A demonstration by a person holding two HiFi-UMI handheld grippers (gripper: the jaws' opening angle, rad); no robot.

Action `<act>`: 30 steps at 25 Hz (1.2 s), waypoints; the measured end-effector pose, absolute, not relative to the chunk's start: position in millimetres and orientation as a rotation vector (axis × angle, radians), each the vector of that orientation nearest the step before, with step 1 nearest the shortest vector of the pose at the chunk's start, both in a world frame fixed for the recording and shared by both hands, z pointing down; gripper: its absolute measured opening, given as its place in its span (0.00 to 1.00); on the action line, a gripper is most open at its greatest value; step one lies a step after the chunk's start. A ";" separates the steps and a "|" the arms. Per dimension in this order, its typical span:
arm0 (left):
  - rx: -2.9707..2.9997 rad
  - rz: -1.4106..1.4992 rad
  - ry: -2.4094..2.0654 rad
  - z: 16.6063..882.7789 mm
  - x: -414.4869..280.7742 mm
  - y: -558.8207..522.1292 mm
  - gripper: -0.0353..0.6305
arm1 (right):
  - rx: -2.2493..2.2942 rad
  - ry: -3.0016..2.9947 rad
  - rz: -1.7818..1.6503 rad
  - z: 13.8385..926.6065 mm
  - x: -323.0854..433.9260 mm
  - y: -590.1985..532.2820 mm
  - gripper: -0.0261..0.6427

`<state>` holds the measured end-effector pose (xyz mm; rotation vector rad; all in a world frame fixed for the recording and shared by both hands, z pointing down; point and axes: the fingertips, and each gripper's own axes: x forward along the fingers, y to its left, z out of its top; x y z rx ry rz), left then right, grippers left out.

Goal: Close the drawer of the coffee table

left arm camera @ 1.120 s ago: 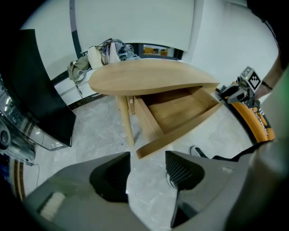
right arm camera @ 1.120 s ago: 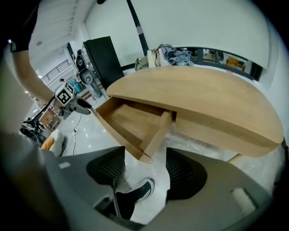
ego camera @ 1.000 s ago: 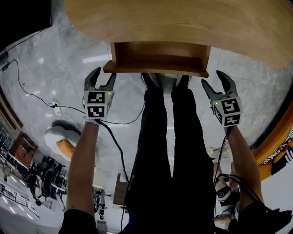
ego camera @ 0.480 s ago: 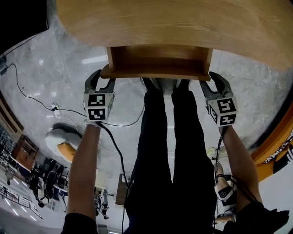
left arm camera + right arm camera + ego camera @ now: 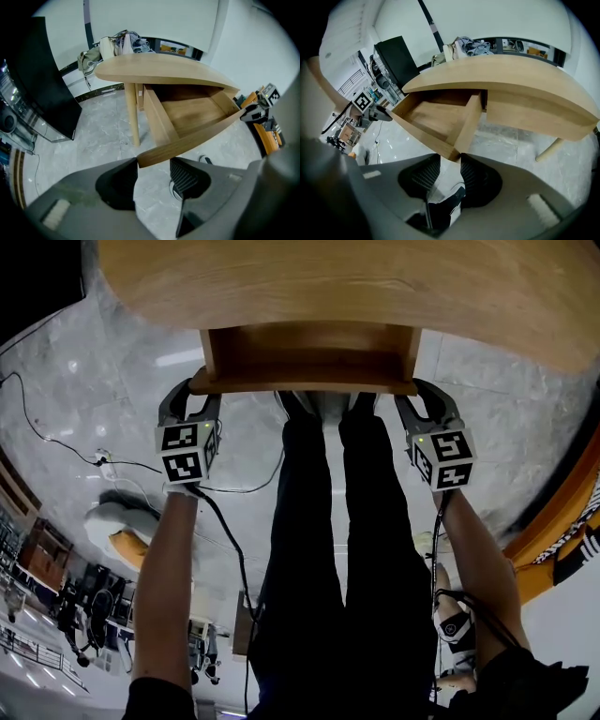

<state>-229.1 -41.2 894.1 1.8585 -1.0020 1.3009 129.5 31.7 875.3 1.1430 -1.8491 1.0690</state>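
Fingers: on left gripper (image 5: 153, 165), just closing, straddle left front corner of open light-wood drawer (image 5: 309, 360), unclamped; on right gripper (image 5: 449, 161), just closing, pinch its right corner | drawer: pulled out under oval wooden table (image 5: 375, 277), top centre | why: likely symmetric hold for a square push.

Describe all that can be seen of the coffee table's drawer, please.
The drawer is light wood, an open-topped box with a flat front board, and looks empty. It stands pulled out level from under the curved tabletop. The left gripper and right gripper straddle its two front corners; their jaws have just been closing, the right ones seemingly pressing the board, the left ones with a gap.
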 end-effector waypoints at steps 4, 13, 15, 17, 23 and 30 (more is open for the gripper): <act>1.863 1.274 -0.997 889.8 -222.4 -38.5 0.39 | 1.206 -1.843 1.076 871.3 138.8 22.5 0.24; 1.874 1.234 -1.023 890.7 -212.8 -53.5 0.39 | 1.266 -1.866 1.087 872.2 149.7 2.5 0.24; 1.878 1.231 -1.026 889.9 -211.1 -56.2 0.39 | 1.286 -1.868 1.087 871.3 151.4 -0.2 0.24; 1.881 1.227 -1.034 890.0 -210.5 -61.6 0.39 | 1.307 -1.870 1.092 871.6 152.2 -5.1 0.24; 1.892 1.205 -1.063 887.7 -205.8 -88.9 0.39 | 1.360 -1.870 1.130 869.9 157.1 -31.0 0.24; 1.905 1.198 -1.077 888.8 -203.7 -106.1 0.39 | 1.402 -1.867 1.165 871.1 158.8 -47.2 0.24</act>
